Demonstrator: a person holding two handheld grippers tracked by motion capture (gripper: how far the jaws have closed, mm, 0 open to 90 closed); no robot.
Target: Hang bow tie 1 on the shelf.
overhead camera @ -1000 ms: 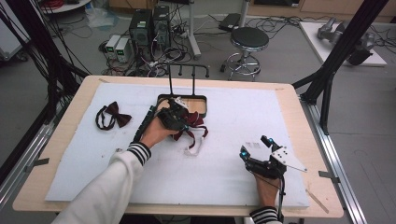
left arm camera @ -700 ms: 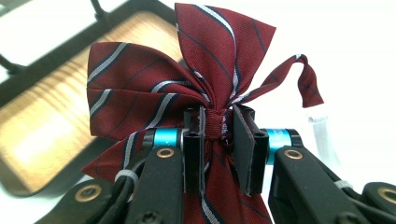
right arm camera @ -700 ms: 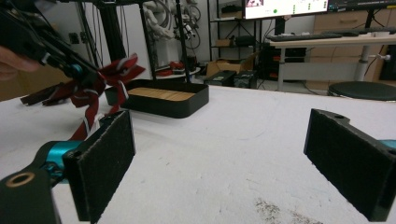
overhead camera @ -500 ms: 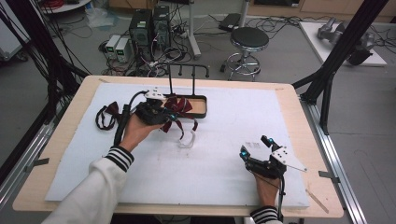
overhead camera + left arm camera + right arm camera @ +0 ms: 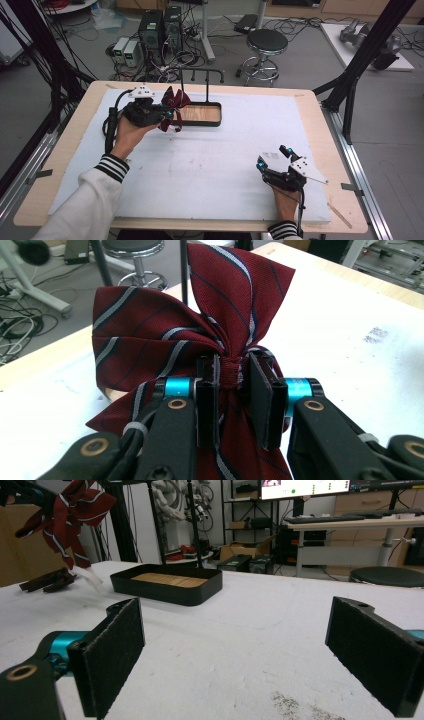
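A dark red bow tie point(image 5: 174, 102) with grey and navy stripes hangs in the air just left of the black tray point(image 5: 200, 123). My left gripper point(image 5: 167, 116) is shut on it. In the left gripper view the two pads pinch the bow tie point(image 5: 200, 325) at its centre knot, and the left gripper point(image 5: 232, 375) points toward the tray's upright rod. My right gripper point(image 5: 272, 157) rests low at the front right of the table, its jaws wide apart. In the right gripper view nothing lies between the pads of the right gripper point(image 5: 240, 650); the bow tie point(image 5: 70, 510) shows far off at upper left.
The tray point(image 5: 165, 587) has a wooden floor and a thin black rack point(image 5: 202, 75) rising behind it. A second, darker bow tie point(image 5: 50, 581) lies on the white mat point(image 5: 210, 170) left of the tray. Black frame posts flank the table; a stool point(image 5: 267, 42) stands beyond.
My left hand has carried the red bow tie left and upward, from in front of the tray to its left side. The right gripper has stayed where it was.
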